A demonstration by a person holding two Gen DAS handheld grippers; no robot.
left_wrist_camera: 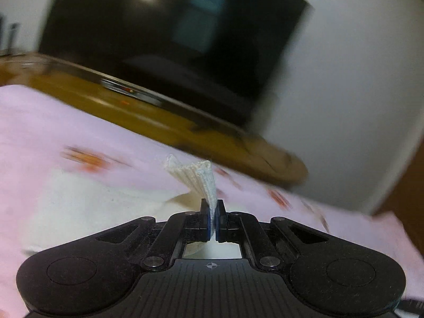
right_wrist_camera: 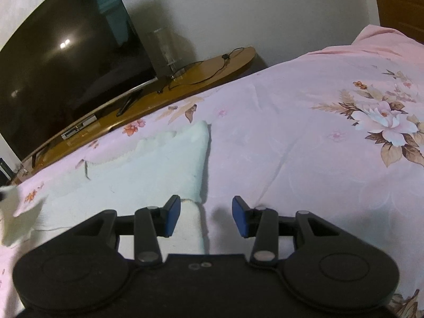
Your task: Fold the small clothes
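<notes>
Left gripper (left_wrist_camera: 213, 221) pinches the white garment's (right_wrist_camera: 148, 169) ribbed edge (right gripper (right_wrist_camera: 206, 218) parted).

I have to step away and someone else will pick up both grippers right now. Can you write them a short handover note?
Left gripper: shut on a ribbed white edge of the garment, lifted off the bed.
Right gripper: open, fingers apart, holding nothing, with the garment's near right edge between them.
White garment: mostly flat on the pink floral bedsheet, TV and wooden stand behind.
Done: one edge gripped and raised.
Left: carry that edge across to make the fold, then probably smooth and finish it.
</notes>
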